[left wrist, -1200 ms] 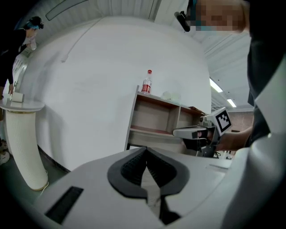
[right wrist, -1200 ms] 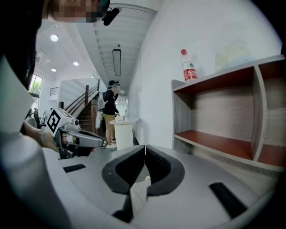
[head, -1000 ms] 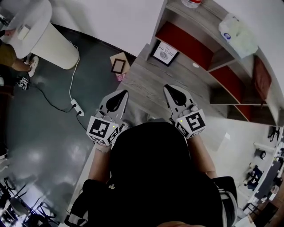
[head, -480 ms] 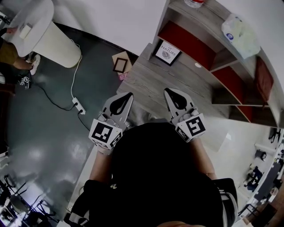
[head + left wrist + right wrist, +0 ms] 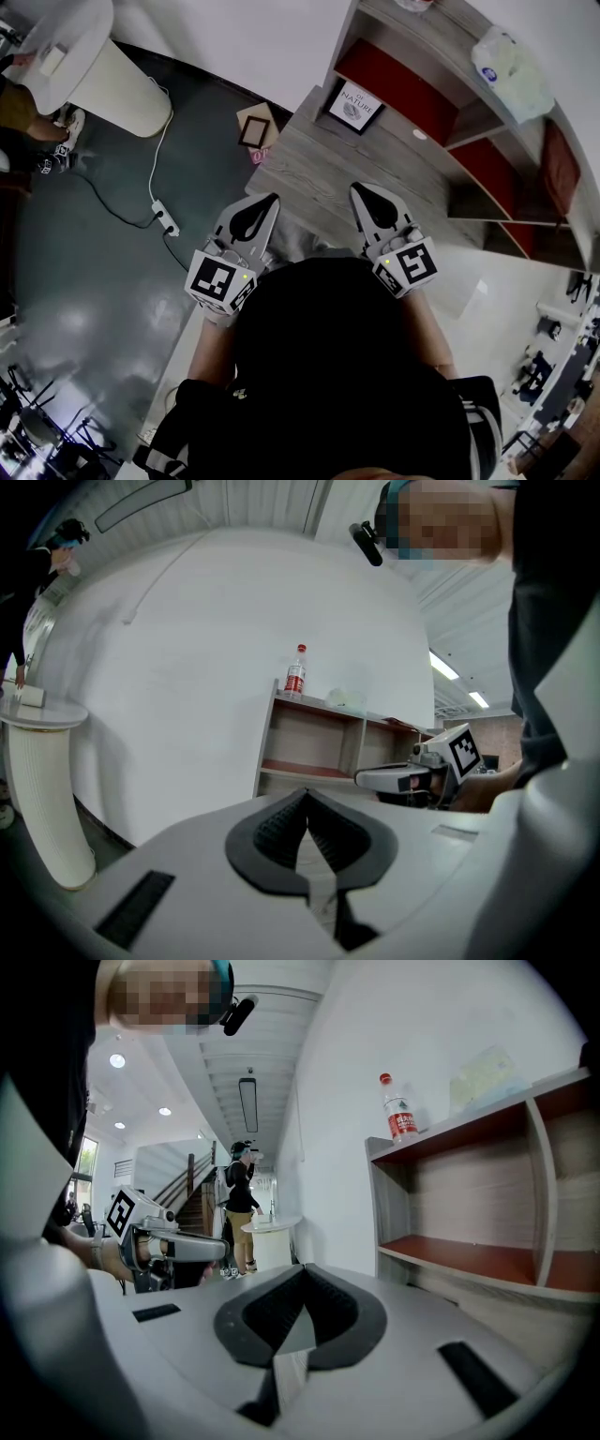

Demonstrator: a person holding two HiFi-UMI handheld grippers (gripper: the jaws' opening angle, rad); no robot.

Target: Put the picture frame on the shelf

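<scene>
A black-framed picture (image 5: 353, 105) with a white print stands leaning at the back left of the grey wooden shelf unit's lower surface (image 5: 319, 159). A second small brown frame (image 5: 251, 132) lies on a cardboard piece on the floor to the left of the unit. My left gripper (image 5: 269, 200) hovers over the surface's front left edge, shut and holding nothing. My right gripper (image 5: 361, 190) is beside it, over the surface's middle, also shut and holding nothing. In both gripper views the jaw tips meet with nothing between them.
The shelf unit (image 5: 441, 89) has red-lined compartments; a bottle (image 5: 295, 675) and a plastic bag (image 5: 506, 66) sit on top. A white round pedestal table (image 5: 89, 56) stands at the left, with a cable and power strip (image 5: 161, 217) on the dark floor. A person (image 5: 240, 1206) stands by that table.
Both grippers have shifted slightly forward and to the right over the wooden surface. Both stay shut.
</scene>
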